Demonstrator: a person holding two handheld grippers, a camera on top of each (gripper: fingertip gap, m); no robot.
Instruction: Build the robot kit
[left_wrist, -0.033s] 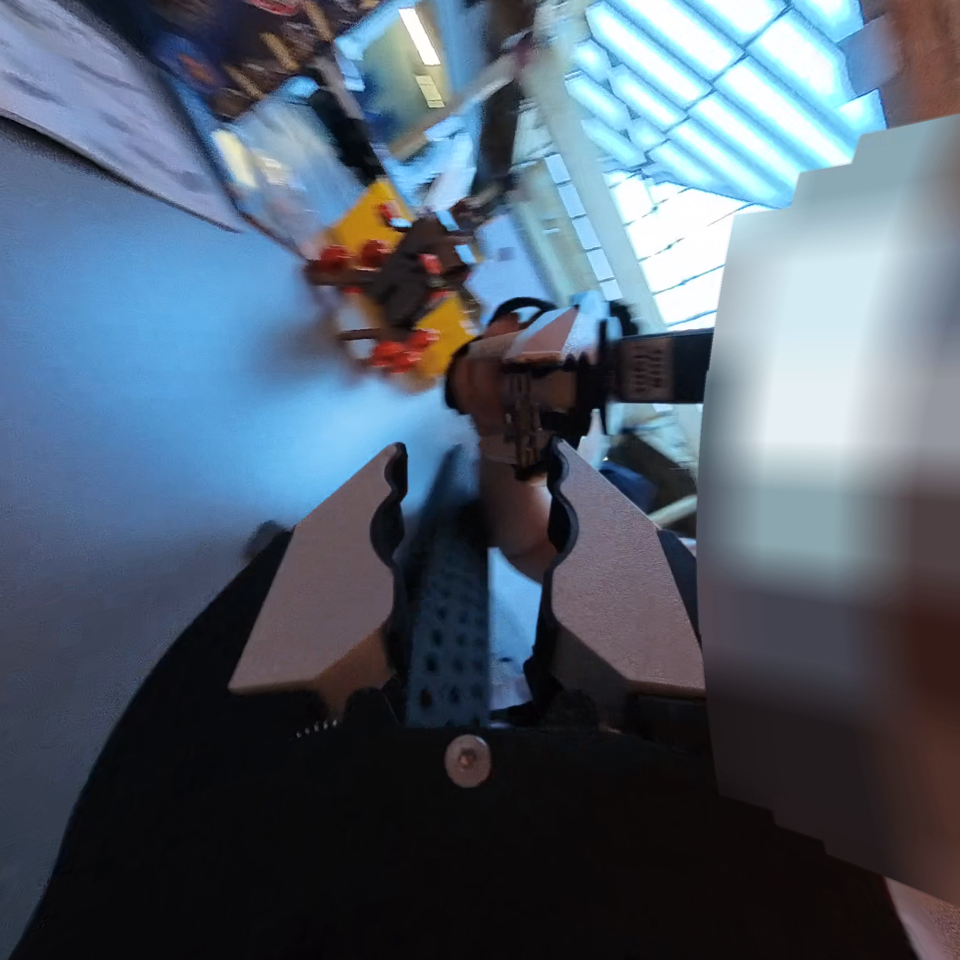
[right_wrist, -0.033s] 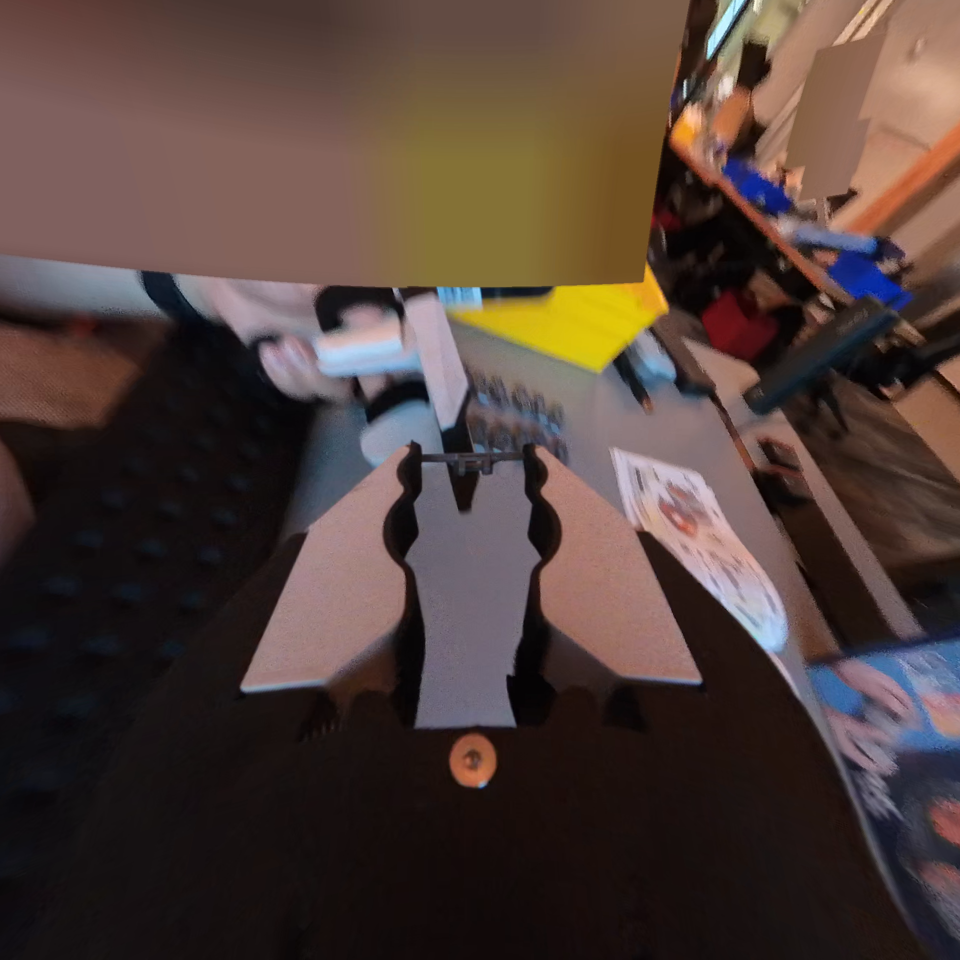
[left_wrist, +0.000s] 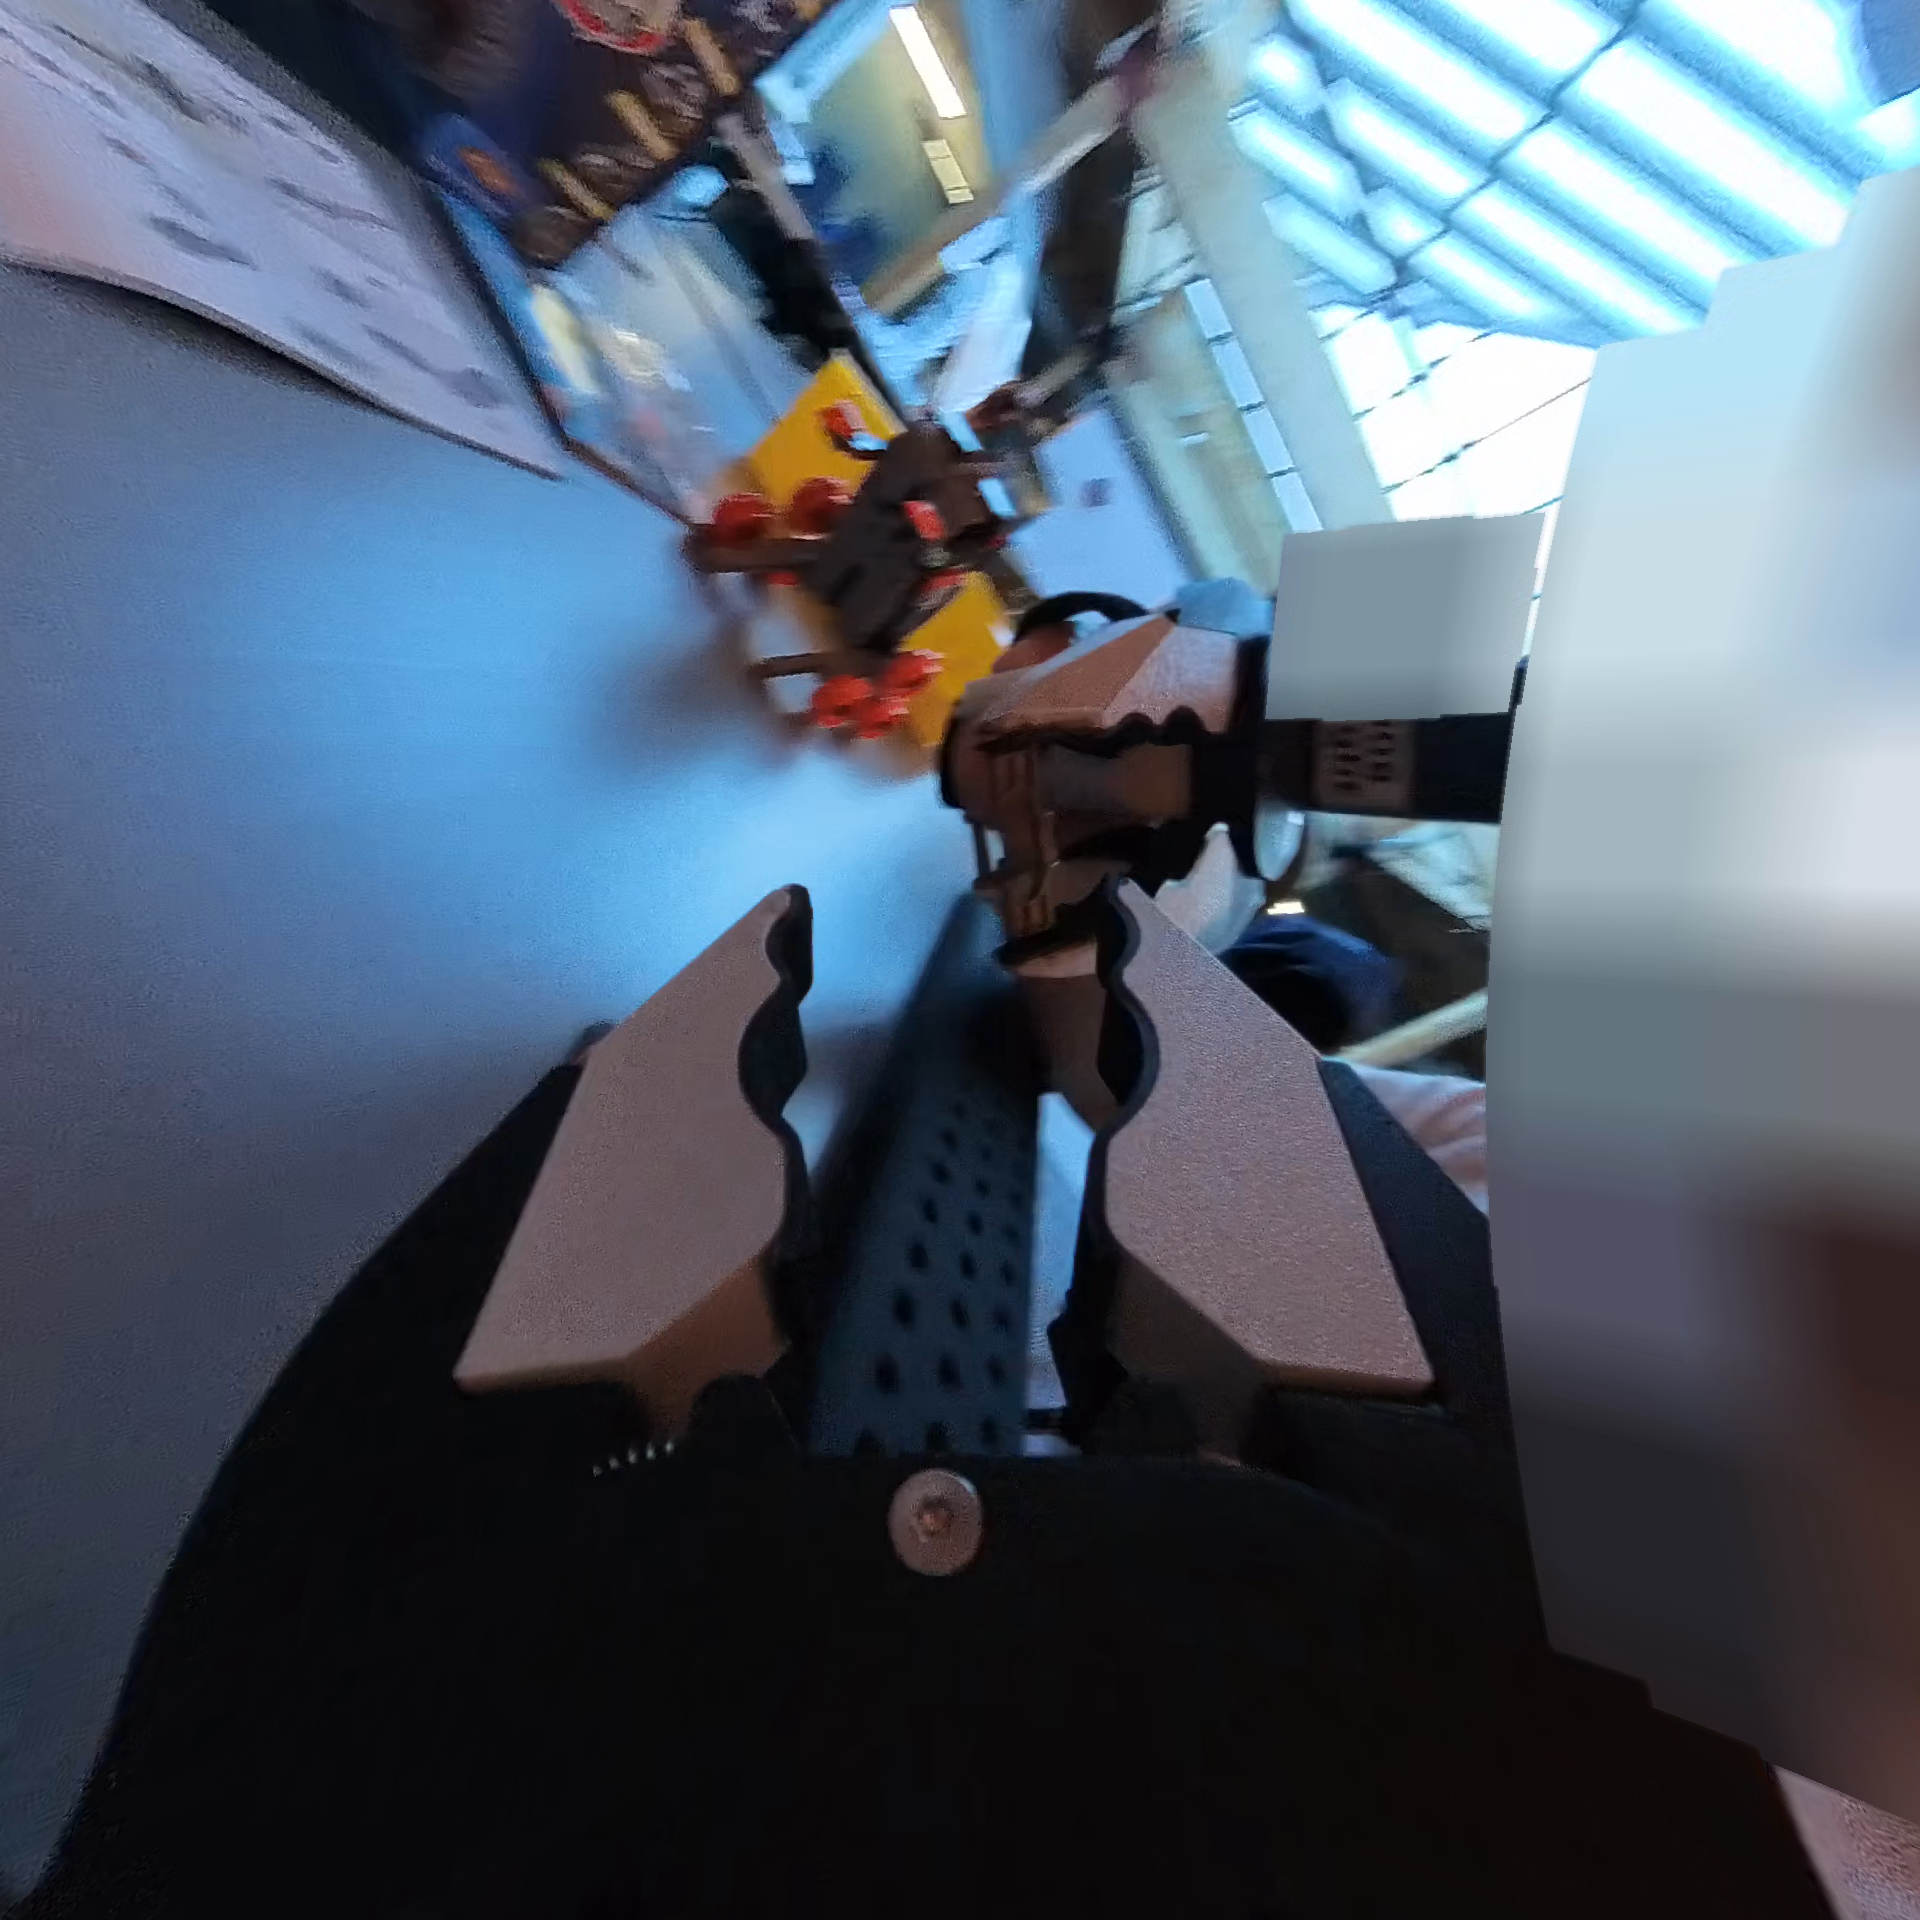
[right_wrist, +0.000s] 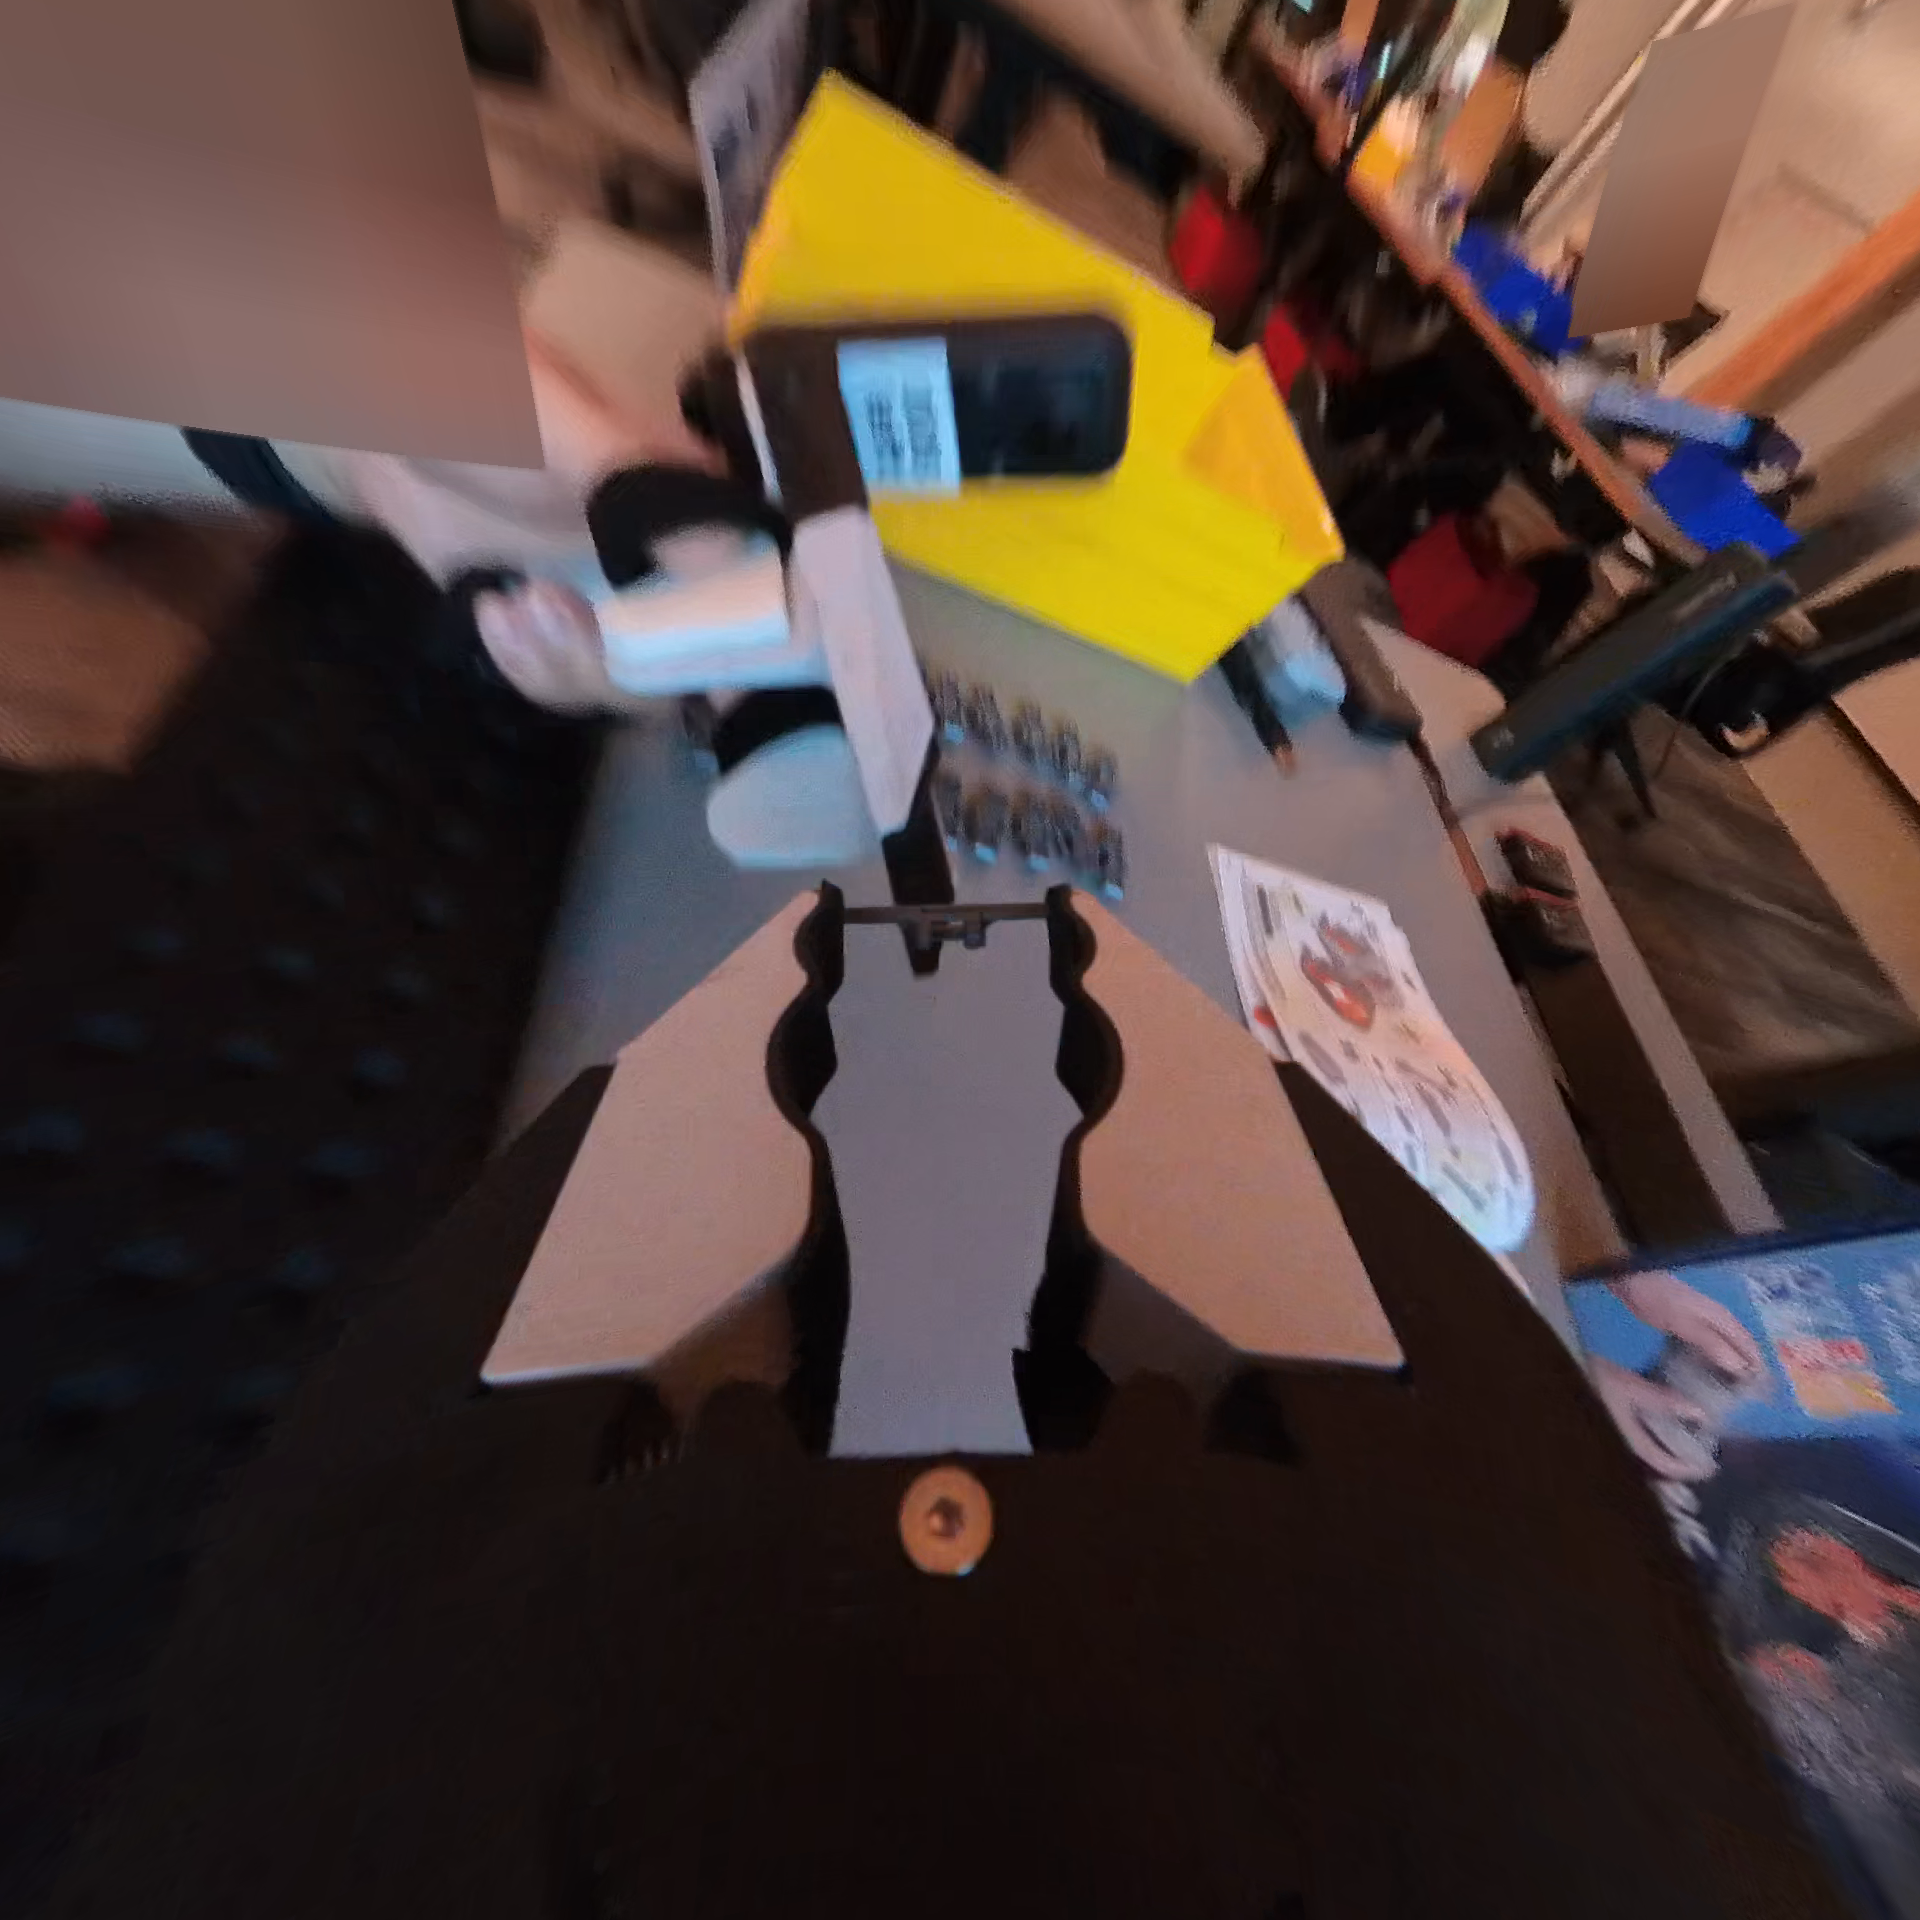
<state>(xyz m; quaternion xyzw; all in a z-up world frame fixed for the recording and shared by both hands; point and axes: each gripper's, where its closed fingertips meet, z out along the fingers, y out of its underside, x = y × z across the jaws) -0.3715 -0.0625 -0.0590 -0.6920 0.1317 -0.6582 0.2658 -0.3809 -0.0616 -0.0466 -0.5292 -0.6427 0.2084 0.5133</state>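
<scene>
While the right tongs (right_wrist: 943, 914) pinch a thin dark rod (right_wrist: 940, 914) crosswise at their tips above the grey tabletop (right_wrist: 1143, 831), the left tongs (left_wrist: 961, 914) stand spread, nothing between them. Beyond lie a yellow box (right_wrist: 997, 260), small dark pieces (right_wrist: 1029, 790) and a printed booklet (right_wrist: 1371, 1049).

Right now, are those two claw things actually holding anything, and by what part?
The right gripper pinches a thin dark rod by its two ends, one at each fingertip. The left gripper is open and holds nothing.
</scene>
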